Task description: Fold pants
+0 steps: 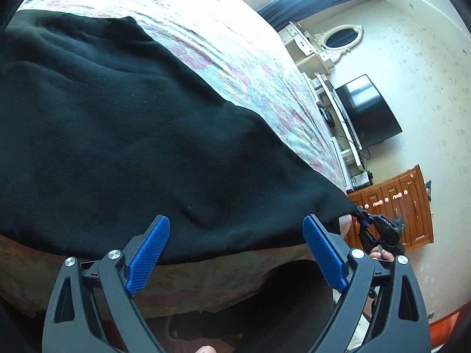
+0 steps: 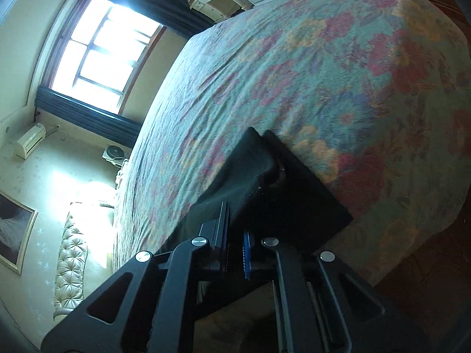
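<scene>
Black pants lie spread on the floral bedspread, their near edge hanging over the bed's side. My left gripper is open, its blue pads just short of that edge, touching nothing. My right gripper shows at the right in the left wrist view, pinching a corner of the pants. In the right wrist view, the right gripper is shut on the black fabric, which bunches up in front of its jaws above the bedspread.
A wooden cabinet, a wall TV and a white dresser with an oval mirror stand beyond the bed. A bright window, a tufted headboard and a framed picture show in the right wrist view.
</scene>
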The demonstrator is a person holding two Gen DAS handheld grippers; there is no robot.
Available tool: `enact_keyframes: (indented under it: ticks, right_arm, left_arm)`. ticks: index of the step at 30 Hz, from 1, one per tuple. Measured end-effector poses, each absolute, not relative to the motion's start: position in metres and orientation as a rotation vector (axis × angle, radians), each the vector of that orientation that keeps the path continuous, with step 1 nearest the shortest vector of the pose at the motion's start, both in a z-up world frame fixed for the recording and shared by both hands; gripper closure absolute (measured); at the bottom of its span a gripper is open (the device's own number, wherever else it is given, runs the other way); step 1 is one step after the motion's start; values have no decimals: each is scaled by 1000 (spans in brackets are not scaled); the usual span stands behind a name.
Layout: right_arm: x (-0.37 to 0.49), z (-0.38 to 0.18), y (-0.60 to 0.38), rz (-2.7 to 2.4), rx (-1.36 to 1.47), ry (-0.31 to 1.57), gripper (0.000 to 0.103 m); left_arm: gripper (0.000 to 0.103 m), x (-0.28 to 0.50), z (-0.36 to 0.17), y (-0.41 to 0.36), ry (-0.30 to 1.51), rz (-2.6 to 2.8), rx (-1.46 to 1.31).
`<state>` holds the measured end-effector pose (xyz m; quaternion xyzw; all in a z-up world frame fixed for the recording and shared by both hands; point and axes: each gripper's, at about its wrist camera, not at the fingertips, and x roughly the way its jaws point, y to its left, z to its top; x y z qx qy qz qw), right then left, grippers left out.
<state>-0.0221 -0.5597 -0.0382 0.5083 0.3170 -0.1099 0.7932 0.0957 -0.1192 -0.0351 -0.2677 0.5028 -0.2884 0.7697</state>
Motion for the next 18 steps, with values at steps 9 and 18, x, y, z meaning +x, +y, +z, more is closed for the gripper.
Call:
enact_keyframes:
  ticks: [9,18]
  right_arm:
    - [-43,-91,-578,-183,1216,700,97]
    - [-78,-77,-596,-306,1238,646,59]
  left_arm:
    - [12,104,-37,-173,1126,-741,-601]
    - [12,103,-50,-186,1151,-756,-548]
